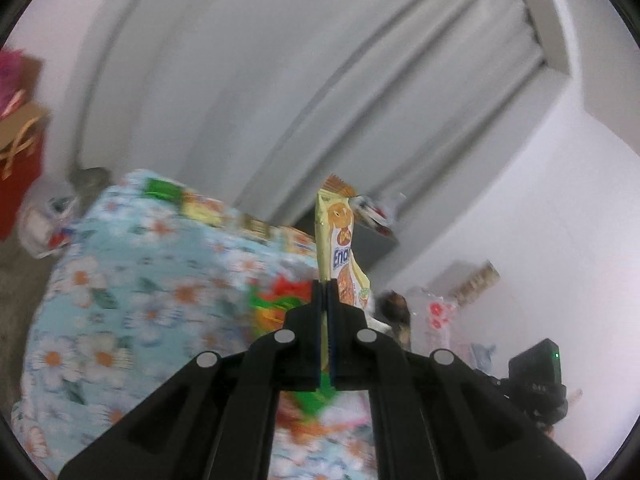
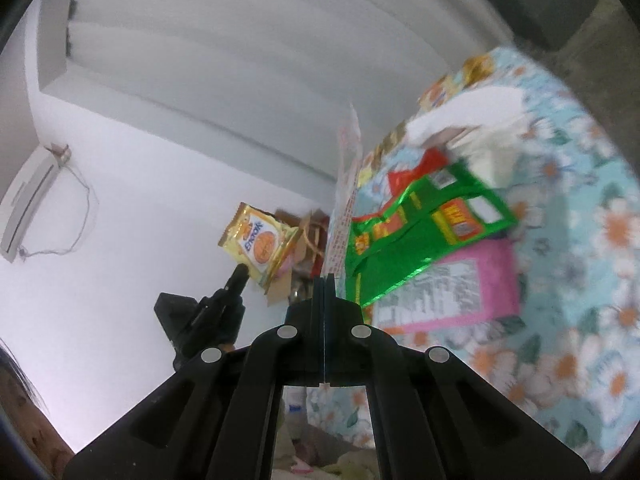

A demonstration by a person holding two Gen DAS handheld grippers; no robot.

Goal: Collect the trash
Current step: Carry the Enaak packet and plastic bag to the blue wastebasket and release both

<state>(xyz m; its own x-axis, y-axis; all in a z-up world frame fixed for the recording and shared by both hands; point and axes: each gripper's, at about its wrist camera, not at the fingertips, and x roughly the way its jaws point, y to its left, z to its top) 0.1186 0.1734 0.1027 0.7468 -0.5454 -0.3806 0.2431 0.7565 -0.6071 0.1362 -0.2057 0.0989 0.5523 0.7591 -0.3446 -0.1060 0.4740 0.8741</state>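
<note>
My left gripper (image 1: 325, 283) is shut on a yellow snack wrapper (image 1: 338, 236) that stands up edge-on between the jaws, above the flowered cloth (image 1: 120, 300). The right wrist view shows that gripper (image 2: 239, 270) from outside, with the same wrapper (image 2: 260, 244) held in the air. My right gripper (image 2: 325, 278) is shut on a thin white and pink wrapper (image 2: 345, 200), seen edge-on. A green foil wrapper (image 2: 420, 236), a pink packet (image 2: 452, 288), a red wrapper (image 2: 416, 170) and white paper (image 2: 472, 120) lie on the cloth (image 2: 580, 280).
Grey curtains (image 1: 280, 80) hang behind. More wrappers (image 1: 200, 204) lie along the cloth's far edge. A red gift bag (image 1: 16, 152) stands at the left. A dark box (image 1: 380, 240) with litter stands beyond. An air conditioner (image 2: 28, 204) hangs on the wall.
</note>
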